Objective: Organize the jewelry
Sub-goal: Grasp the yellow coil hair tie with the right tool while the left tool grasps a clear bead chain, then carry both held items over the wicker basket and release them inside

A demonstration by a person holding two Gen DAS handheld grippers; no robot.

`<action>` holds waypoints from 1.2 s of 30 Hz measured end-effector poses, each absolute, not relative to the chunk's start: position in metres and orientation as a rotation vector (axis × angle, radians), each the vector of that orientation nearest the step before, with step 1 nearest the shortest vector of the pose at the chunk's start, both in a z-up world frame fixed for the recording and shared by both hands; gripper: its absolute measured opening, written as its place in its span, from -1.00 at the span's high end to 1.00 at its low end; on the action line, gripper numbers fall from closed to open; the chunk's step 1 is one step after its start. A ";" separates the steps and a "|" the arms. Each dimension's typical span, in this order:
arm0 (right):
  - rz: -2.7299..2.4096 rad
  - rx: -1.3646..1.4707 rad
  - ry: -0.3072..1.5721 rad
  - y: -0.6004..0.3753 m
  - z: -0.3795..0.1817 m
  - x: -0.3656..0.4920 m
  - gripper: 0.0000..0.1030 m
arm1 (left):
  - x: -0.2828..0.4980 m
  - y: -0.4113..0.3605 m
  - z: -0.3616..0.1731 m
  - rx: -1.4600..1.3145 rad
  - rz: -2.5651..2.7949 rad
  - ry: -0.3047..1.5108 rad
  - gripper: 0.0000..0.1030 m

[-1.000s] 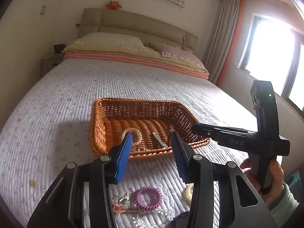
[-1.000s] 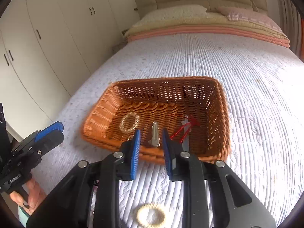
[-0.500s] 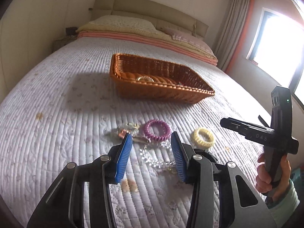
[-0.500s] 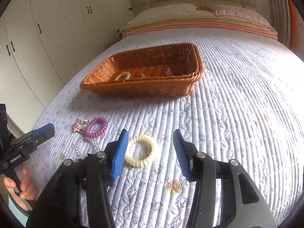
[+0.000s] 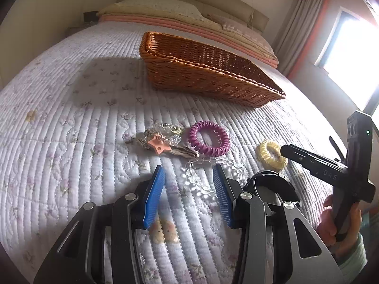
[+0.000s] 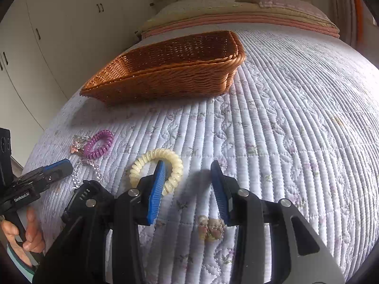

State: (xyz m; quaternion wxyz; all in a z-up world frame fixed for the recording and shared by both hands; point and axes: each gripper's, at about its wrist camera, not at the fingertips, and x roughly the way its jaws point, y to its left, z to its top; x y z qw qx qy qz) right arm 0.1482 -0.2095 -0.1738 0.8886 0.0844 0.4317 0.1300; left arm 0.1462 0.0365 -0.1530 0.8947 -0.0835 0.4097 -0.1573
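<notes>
The cream spiral band (image 6: pixel 156 168), judged light and springy, is straddled by the wide-open right gripper (image 6: pixel 187 184); its coil is best pinched.

Your wicker basket (image 5: pixel 203 71) sits on the bed (image 5: pixel 71 118), behind the loose pieces, toward the pillows (image 5: pixel 154 7). In front of it: star clip cluster (image 5: pixel 158 142) leftmost, coil hair tie (image 5: pixel 209 138) touching its right side, bead bracelet (image 5: pixel 208 177) just in front of both. Second coil tie (image 6: pixel 157 169) lies apart to the right. Your left gripper (image 5: pixel 189 187) hovers over the bracelet, jaws spread; right gripper (image 6: pixel 188 179) has one finger (image 6: pixel 156 187) over the second tie's ring.
</notes>
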 end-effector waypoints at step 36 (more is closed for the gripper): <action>0.254 0.032 0.770 -0.185 -0.151 0.126 0.82 | 0.123 0.034 -0.114 -0.199 -0.414 0.689 0.89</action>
